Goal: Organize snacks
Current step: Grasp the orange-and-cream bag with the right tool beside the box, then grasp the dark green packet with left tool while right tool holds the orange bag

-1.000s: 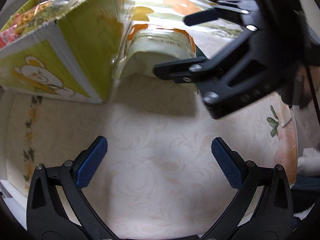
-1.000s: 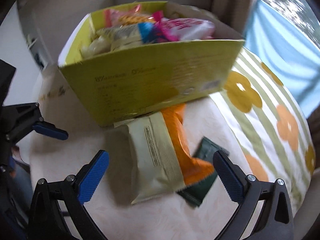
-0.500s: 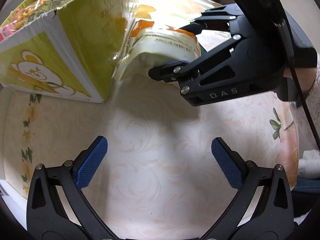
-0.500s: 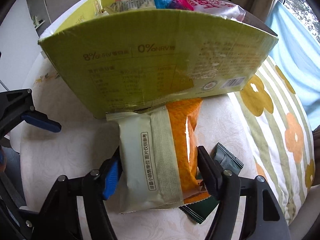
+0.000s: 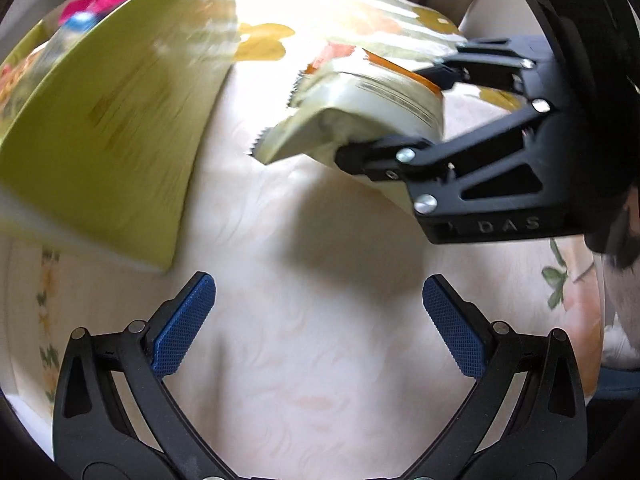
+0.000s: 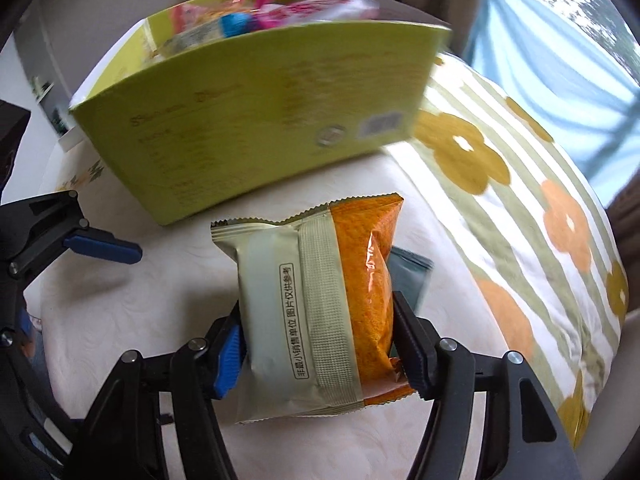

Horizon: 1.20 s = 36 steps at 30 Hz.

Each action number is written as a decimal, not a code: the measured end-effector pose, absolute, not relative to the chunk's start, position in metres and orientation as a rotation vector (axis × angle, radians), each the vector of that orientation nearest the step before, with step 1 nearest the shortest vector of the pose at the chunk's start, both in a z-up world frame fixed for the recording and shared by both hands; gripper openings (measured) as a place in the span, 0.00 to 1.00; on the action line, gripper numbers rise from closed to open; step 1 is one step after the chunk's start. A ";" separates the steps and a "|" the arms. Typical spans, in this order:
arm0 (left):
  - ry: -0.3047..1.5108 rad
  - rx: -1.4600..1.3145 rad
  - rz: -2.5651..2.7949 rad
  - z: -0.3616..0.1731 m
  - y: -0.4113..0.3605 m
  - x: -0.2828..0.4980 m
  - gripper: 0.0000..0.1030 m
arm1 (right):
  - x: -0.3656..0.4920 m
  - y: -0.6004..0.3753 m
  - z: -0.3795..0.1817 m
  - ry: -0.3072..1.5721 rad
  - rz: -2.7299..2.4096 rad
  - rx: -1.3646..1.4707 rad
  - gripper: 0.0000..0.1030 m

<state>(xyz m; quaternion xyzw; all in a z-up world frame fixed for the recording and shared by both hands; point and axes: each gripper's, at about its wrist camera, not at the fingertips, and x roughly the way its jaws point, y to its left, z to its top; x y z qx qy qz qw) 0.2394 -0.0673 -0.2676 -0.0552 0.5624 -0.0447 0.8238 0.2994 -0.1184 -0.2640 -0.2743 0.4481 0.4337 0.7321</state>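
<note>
Daylight is admitted from the window (image 6: 560, 60); glare is seen there, the box (image 5: 100, 140) is motion-blurred, edges are fisheye-bent.

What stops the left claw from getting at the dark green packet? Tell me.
Probably little: the left claw stands open and empty over bare tablecloth. But the right claw, shut on the snack bag, sits between it and the green packet, partly covering it. Likely no until that clears.

We count one green box (image 6: 256, 120) with several packets (image 6: 280, 12) inside, too blurred to number. Outside it we see two packets: one cream-and-orange (image 6: 320, 300), one dark green (image 6: 408, 276). Two tongs: left (image 5: 316, 324), right (image 6: 320, 356).
</note>
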 end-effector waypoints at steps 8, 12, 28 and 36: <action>1.158 -0.134 -0.091 -0.267 -0.090 0.277 1.00 | 0.336 -0.183 -0.256 1.040 0.716 -0.462 0.59; 1.143 -0.173 -0.046 -0.268 -0.094 0.300 1.00 | 0.355 -0.216 -0.251 1.059 0.596 -0.392 0.59; 1.210 -0.100 0.058 -0.304 -0.105 0.360 1.00 | 0.352 -0.244 -0.257 1.078 0.556 -0.270 0.59; 1.245 -0.033 0.022 -0.299 -0.106 0.348 0.98 | 0.356 -0.252 -0.256 1.070 0.551 -0.231 0.59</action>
